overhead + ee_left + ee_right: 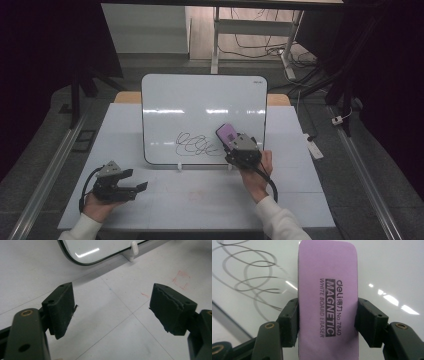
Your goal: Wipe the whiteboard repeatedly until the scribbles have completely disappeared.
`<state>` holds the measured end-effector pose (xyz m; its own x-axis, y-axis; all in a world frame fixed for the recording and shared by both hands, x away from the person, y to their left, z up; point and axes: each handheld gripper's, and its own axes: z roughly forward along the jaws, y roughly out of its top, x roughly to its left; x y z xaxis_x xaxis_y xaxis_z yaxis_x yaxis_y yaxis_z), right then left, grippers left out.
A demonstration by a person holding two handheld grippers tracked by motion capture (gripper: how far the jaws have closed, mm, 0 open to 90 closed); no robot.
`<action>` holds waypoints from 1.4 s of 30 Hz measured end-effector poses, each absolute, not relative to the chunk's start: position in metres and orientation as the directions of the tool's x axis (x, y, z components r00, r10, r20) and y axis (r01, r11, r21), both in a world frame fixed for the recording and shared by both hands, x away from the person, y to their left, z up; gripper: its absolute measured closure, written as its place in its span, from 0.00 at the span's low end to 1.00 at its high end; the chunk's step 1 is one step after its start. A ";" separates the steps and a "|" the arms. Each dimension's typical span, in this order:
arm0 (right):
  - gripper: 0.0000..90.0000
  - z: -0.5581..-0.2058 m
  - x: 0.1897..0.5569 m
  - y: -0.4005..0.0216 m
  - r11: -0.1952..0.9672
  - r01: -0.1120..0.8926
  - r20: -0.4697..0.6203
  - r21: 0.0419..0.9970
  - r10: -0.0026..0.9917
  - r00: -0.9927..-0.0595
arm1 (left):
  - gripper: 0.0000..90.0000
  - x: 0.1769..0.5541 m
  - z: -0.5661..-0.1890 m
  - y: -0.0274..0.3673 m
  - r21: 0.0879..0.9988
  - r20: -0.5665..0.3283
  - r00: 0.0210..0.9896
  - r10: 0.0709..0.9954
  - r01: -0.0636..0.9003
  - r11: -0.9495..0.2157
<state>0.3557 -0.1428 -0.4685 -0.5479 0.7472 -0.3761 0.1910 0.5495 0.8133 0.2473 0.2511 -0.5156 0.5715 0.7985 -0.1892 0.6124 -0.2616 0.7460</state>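
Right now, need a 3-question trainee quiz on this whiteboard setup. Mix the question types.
1. True or false: the right gripper has its jaws shut on the purple eraser.
2. Where do the black scribbles sit on the whiteboard? A upper half, B lower half, C on its frame.
3. Fill in: the left gripper rests over the table with its jaws ____ and nothing between them.

Key: 1 true; 2 B; 3 open.

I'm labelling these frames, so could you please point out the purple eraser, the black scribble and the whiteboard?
purple eraser (327,297): right gripper view, printed face.
black scribble (192,144): high view, middle loops.
whiteboard (200,95): high view, bare upper surface.
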 end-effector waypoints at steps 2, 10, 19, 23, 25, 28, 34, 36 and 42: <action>0.44 -0.471 0.354 -0.137 0.560 0.186 -0.377 0.808 0.733 -0.566 | 0.24 0.248 -0.515 0.251 0.746 -0.190 0.573 0.798 0.612 -0.262; 0.44 -0.485 0.343 -0.100 0.610 0.151 -0.378 0.778 0.647 -0.662 | 0.24 0.248 -0.515 0.249 0.746 -0.186 0.576 0.796 0.610 -0.267; 0.44 -0.470 0.355 -0.132 0.552 0.185 -0.353 0.813 0.720 -0.597 | 0.24 0.247 -0.515 0.252 0.748 -0.189 0.570 0.800 0.612 -0.259; 0.44 -0.463 0.362 -0.149 0.509 0.203 -0.325 0.837 0.758 -0.565 | 0.24 0.247 -0.515 0.251 0.746 -0.187 0.570 0.800 0.612 -0.262; 0.44 -0.465 0.360 -0.145 0.524 0.193 -0.346 0.829 0.753 -0.559 | 0.24 0.247 -0.516 0.251 0.745 -0.186 0.573 0.798 0.612 -0.266; 0.44 -0.473 0.354 -0.130 0.547 0.178 -0.352 0.818 0.721 -0.598 | 0.24 0.248 -0.516 0.250 0.745 -0.185 0.575 0.797 0.611 -0.268; 0.44 -0.492 0.339 -0.090 0.605 0.139 -0.365 0.784 0.630 -0.685 | 0.24 0.247 -0.515 0.249 0.745 -0.183 0.574 0.798 0.611 -0.268; 0.44 -0.496 0.336 -0.081 0.620 0.125 -0.376 0.774 0.610 -0.698 | 0.24 0.246 -0.515 0.249 0.745 -0.184 0.574 0.798 0.611 -0.267; 0.44 -0.491 0.339 -0.086 0.621 0.125 -0.381 0.774 0.613 -0.692 | 0.24 0.246 -0.515 0.251 0.747 -0.186 0.571 0.799 0.611 -0.262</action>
